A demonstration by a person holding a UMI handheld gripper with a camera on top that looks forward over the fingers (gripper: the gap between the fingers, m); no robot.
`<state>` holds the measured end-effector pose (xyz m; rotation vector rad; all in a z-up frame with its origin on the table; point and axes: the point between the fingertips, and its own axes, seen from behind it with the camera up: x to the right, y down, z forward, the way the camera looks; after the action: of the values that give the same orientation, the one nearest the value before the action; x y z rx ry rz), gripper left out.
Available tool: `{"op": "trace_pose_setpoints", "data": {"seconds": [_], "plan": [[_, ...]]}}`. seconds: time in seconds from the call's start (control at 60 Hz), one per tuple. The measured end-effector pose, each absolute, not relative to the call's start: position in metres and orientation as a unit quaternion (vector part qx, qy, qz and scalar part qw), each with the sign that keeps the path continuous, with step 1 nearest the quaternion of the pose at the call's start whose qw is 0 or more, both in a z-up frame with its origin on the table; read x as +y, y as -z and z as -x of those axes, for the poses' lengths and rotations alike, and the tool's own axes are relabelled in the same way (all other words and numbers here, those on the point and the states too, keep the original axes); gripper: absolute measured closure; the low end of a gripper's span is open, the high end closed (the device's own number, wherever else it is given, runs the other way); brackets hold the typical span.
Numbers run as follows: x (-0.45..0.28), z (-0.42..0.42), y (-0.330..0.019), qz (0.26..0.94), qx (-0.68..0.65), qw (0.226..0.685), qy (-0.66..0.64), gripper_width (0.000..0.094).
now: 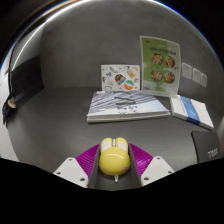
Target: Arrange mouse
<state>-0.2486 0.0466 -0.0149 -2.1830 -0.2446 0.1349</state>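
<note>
**Yellow mouse held at the fingers, desk ahead**

Gripper view: the gripper (pixel 113 160) sits low in front, its 2 purple pads (pixel 87 158) angled inward toward a small yellow mouse (pixel 113 156). The mouse fills the space between the fingers and both pads appear to press on its sides, so I judge it is clamped and carried, not resting on the grey table (pixel 60 110). Its narrow end points back toward the camera, which suits a side grip across the body.

Beyond the fingers, well apart from the mouse, a stack of booklets (pixel 127 105) lies flat on the table. Behind it 2 printed cards stand upright, a smaller card (pixel 120 79) and a taller green card (pixel 159 66), probably propped for display. A white-and-blue box (pixel 192 109) lies just beside the booklets.

The open table between the fingers and the booklets looks like the likely place to set the mouse down; the task seems underway, with placement not yet done.
</note>
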Motion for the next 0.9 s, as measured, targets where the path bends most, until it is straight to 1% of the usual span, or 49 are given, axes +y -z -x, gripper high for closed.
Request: {"op": "trace_pose_setpoints", "data": {"seconds": [0.1, 0.117, 0.133, 0.2, 0.233, 0.267, 0.317, 0.35, 0.367, 0.417, 0.467, 0.5, 0.533, 0.567, 0.667, 0.683, 0.733, 0.783, 0.833, 0.9], "plan": [[0.045, 0.25, 0.016, 0.887, -0.103, 0.447, -0.048, 0.0476], [0.045, 0.25, 0.016, 0.889, -0.103, 0.444, -0.049, 0.0419], [0.045, 0.251, 0.016, 0.889, -0.102, 0.443, -0.05, 0.0501], [0.042, 0.252, 0.014, 0.894, -0.106, 0.431, -0.059, 0.0527], [0.042, 0.251, 0.004, 0.89, -0.105, 0.438, -0.069, 0.0526], [0.043, 0.246, -0.018, 0.88, -0.103, 0.458, -0.074, 0.0527], [0.047, 0.225, -0.059, 0.861, -0.095, 0.496, -0.064, 0.0527], [0.051, 0.202, -0.089, 0.846, -0.086, 0.523, -0.052, 0.0528], [0.054, 0.187, -0.109, 0.841, -0.082, 0.533, -0.044, 0.0527], [0.051, 0.137, -0.148, 0.821, -0.058, 0.568, -0.017, 0.0528], [0.051, 0.078, -0.174, 0.808, -0.039, 0.588, 0.015, 0.053], [0.056, 0.034, -0.181, 0.805, -0.028, 0.591, 0.037, 0.0531], [0.05, -0.002, -0.18, 0.805, -0.019, 0.589, 0.062, 0.0532], [0.046, -0.036, -0.167, 0.811, -0.02, 0.58, 0.08, 0.0533], [0.041, -0.121, -0.097, 0.842, 0.018, 0.531, 0.091, 0.0531], [0.047, -0.13, -0.079, 0.847, 0.023, 0.524, 0.082, 0.0531], [0.046, -0.151, -0.044, 0.865, 0.031, 0.497, 0.06, 0.053], [0.047, -0.162, -0.019, 0.874, 0.027, 0.482, 0.048, 0.0529], [0.046, -0.164, 0.003, 0.882, 0.015, 0.47, 0.038, 0.0521], [0.053, -0.159, -0.001, 0.876, 0.011, 0.482, 0.002, 0.0523]]}}
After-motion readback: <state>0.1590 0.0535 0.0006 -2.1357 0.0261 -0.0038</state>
